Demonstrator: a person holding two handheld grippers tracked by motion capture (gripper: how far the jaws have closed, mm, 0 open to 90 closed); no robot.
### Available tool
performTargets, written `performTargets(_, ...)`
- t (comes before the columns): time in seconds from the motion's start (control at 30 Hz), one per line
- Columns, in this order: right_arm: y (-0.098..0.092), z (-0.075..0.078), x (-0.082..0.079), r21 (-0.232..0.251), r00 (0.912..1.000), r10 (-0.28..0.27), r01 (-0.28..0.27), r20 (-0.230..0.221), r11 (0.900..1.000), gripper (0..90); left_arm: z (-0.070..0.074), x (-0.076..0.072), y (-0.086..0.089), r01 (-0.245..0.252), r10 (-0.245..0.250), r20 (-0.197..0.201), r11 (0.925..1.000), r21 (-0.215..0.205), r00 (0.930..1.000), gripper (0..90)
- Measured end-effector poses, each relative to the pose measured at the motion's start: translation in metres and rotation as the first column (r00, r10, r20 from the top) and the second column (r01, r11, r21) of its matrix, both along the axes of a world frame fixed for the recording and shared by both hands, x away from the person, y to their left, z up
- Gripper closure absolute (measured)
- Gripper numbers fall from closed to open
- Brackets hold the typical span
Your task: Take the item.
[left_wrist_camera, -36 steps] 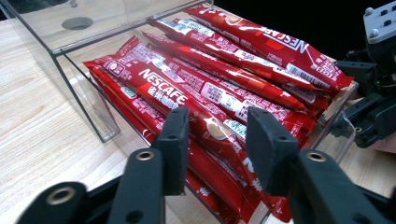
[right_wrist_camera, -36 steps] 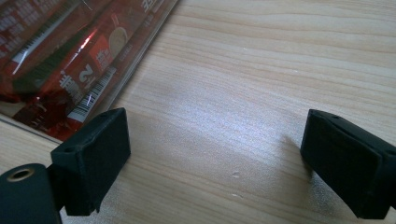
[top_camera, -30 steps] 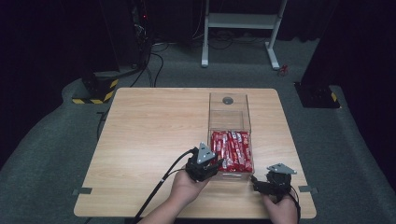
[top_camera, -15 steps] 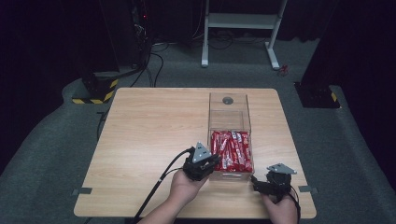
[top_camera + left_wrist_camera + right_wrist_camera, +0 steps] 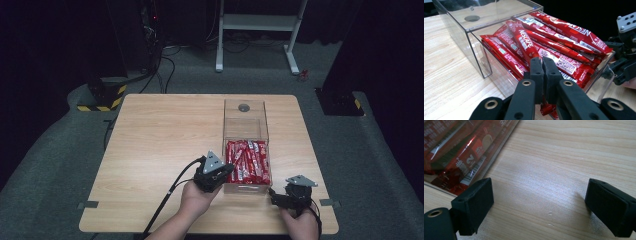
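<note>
Left gripper view: left gripper (image 5: 543, 65) jaws clenched on red sachet (image 5: 524, 45) end; right gripper (image 5: 541, 207) jaws released.

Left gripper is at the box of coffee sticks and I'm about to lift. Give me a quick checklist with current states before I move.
1. Left gripper closed on a coffee stick: ok, jaws are pinched together on the near end of one red packet.
2. Only one stick caught: cannot tell, the jaws hide the pinch point.
3. Box top open above the sticks: ok, the clear lid covers only the far part.
4. Right gripper free: ok, jaws wide apart above bare table, holding nothing.
5. Right gripper steadying the box: not ok, it sits beside the box corner, apart from it.
</note>
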State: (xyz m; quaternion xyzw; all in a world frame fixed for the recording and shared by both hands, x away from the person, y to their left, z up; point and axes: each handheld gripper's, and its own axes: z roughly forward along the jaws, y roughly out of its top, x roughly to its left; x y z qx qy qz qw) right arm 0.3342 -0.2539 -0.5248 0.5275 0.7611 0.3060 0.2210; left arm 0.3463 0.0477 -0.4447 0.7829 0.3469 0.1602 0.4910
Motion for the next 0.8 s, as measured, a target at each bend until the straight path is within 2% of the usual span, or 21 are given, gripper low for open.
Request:
performTargets(0.33, 0.0, 0.0, 0.0, 0.0, 1.0, 0.0, 0.0, 0.0, 1.0, 8.3, 0.005, -0.002, 0.003, 0.009, -0.009, 0.009, 0.9997, -0.022, 0.9999, 88.5)
performTargets(0.8, 0.0, 0.0, 0.0, 0.0, 1.0, 0.0, 0.0, 0.0, 1.0, 8.3, 0.019, -0.006, 0.004, 0.037, -0.034, 0.054, 0.998, -0.052, 0.9979, 88.5)
